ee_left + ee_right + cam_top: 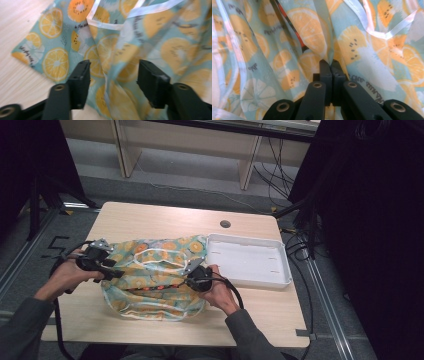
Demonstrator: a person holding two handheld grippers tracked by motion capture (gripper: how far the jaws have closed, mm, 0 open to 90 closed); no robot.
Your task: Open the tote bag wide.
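Lying crumpled mid-table beside the tray (280, 282): the cloth (155, 275). Right gripper (332, 65) pinching a fold tight; left gripper (112, 75) gaping, gripping nothing. Risking a one-sided pull, bunching or dragging fabric off.

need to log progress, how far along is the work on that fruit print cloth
Early to middle, it seems. The fruit-print cloth already lies gathered on the table. In hand: the right gripper is pinched shut on a fold, while the left gripper stands open with cloth between its jaws. Left: the cloth is still rumpled, and the white tray beside it holds no cloth.
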